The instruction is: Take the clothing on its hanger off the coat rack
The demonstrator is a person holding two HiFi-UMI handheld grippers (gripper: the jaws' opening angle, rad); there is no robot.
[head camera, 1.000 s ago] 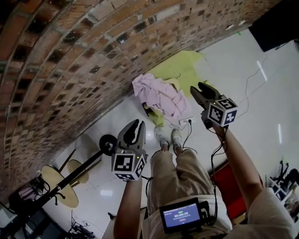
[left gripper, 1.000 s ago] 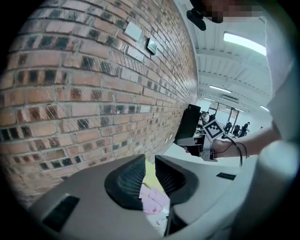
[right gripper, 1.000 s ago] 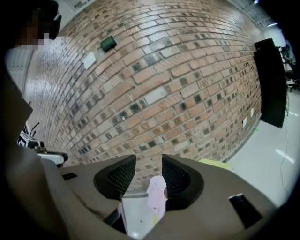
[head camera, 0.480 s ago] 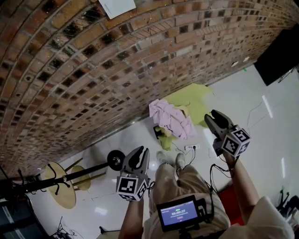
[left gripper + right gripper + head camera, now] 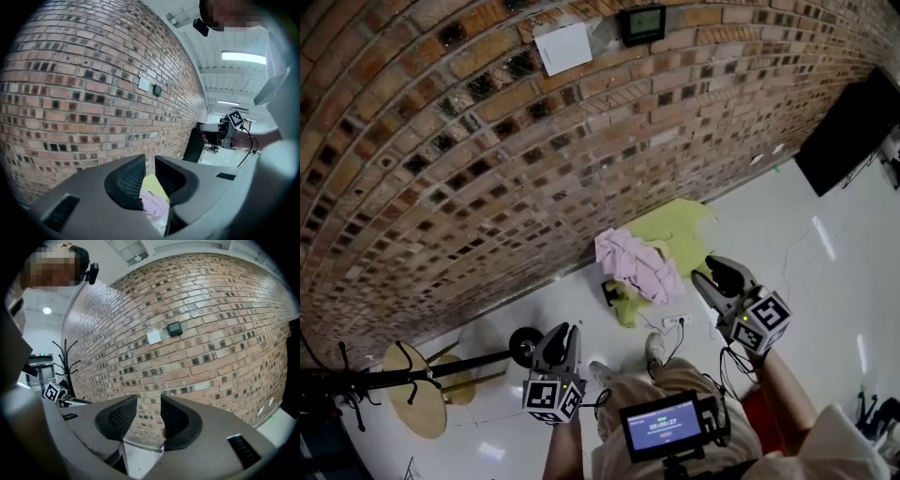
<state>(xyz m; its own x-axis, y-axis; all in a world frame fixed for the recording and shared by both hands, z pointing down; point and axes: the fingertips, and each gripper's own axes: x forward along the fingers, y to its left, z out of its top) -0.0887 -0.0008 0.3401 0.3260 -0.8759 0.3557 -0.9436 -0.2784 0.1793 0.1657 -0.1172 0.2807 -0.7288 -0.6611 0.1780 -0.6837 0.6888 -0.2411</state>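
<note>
Clothing (image 5: 637,265): pink and yellow heap, still on the floor (image 5: 825,281) by the brick wall, well apart from your rack.
Coat rack (image 5: 441,367): now further into your view; looks bare, so removal seems done.
Left gripper (image 5: 564,331): lowered, jaws slightly parted, empty.
Right gripper (image 5: 718,275): lowered, jaws released, empty.

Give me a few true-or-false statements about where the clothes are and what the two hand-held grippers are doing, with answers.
1. The pink garment lies on the floor near the brick wall. True.
2. The left gripper is clamped on a hanger. False: its jaws stand apart with nothing between them.
3. The right gripper holds nothing. True.
4. The yellow-green garment hangs on the coat rack. False: it lies on the floor beside the pink garment.
</note>
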